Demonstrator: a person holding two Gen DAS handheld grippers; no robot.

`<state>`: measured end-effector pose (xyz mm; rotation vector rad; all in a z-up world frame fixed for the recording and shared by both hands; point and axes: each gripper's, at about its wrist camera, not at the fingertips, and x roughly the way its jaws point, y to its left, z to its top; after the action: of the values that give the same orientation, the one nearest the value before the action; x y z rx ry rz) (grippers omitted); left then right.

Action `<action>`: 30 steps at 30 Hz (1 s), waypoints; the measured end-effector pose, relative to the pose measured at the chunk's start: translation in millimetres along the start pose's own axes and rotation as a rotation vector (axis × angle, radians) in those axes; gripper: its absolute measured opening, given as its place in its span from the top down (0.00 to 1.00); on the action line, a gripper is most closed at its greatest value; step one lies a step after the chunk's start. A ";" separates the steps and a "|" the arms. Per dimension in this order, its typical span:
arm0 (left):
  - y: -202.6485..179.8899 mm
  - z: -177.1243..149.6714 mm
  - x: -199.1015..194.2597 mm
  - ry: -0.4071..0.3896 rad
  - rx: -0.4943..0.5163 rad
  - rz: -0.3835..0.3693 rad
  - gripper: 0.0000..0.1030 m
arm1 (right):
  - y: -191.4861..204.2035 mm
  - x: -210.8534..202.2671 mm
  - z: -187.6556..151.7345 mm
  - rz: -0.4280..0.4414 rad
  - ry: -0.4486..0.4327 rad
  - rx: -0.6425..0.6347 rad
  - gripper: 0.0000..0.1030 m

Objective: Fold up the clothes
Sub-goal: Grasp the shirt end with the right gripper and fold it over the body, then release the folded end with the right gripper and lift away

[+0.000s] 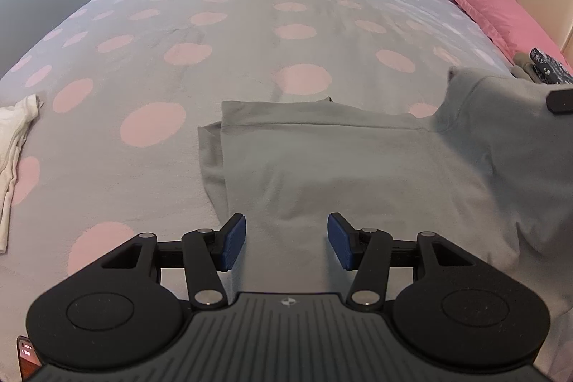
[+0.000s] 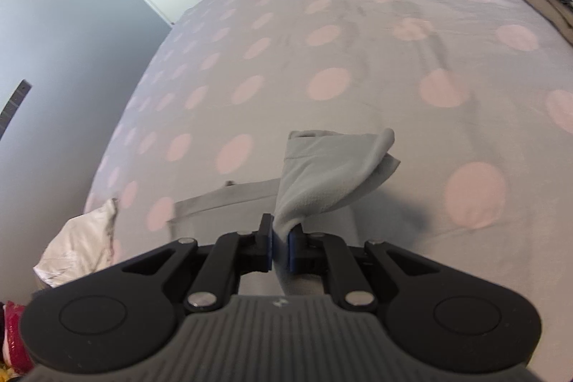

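Observation:
A grey garment (image 1: 340, 167) lies spread on the bed, its left side folded over in a narrow flap. My left gripper (image 1: 286, 238) hovers open over the garment's near edge, blue pads apart, with nothing between them. The garment's right part (image 1: 501, 117) is lifted off the bed. My right gripper (image 2: 281, 247) is shut on that lifted grey cloth (image 2: 322, 178), which bunches up and droops beyond the pads. A tip of the right gripper (image 1: 560, 101) shows at the right edge of the left wrist view.
The bedspread (image 1: 215, 59) is grey with pink dots. A white garment (image 1: 14, 145) lies at the left edge, seen too in the right wrist view as a white garment (image 2: 82, 246). Pink pillow (image 1: 501, 13) and folded dark patterned clothes (image 1: 548, 65) sit at the right by the headboard.

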<state>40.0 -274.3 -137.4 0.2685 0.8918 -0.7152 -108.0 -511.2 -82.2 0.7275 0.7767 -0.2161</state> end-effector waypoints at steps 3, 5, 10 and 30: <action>5.1 1.6 -2.7 -0.001 -0.009 -0.018 0.55 | 25.6 11.1 -2.8 0.045 0.022 0.003 0.91; 8.1 2.8 -3.6 0.000 -0.013 -0.028 0.58 | 42.1 19.3 -5.2 0.076 0.039 0.007 0.91; 16.1 3.9 -6.9 -0.007 -0.020 -0.054 0.65 | 78.6 50.7 -13.4 0.116 0.079 0.006 0.91; 48.6 0.3 -6.2 0.008 -0.074 -0.023 0.68 | 114.6 147.3 -48.3 0.106 0.208 -0.085 0.71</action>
<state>70.0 -235.7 -135.8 0.1958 0.9286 -0.7010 18.4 -382.4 -150.2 0.7152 0.9362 -0.0113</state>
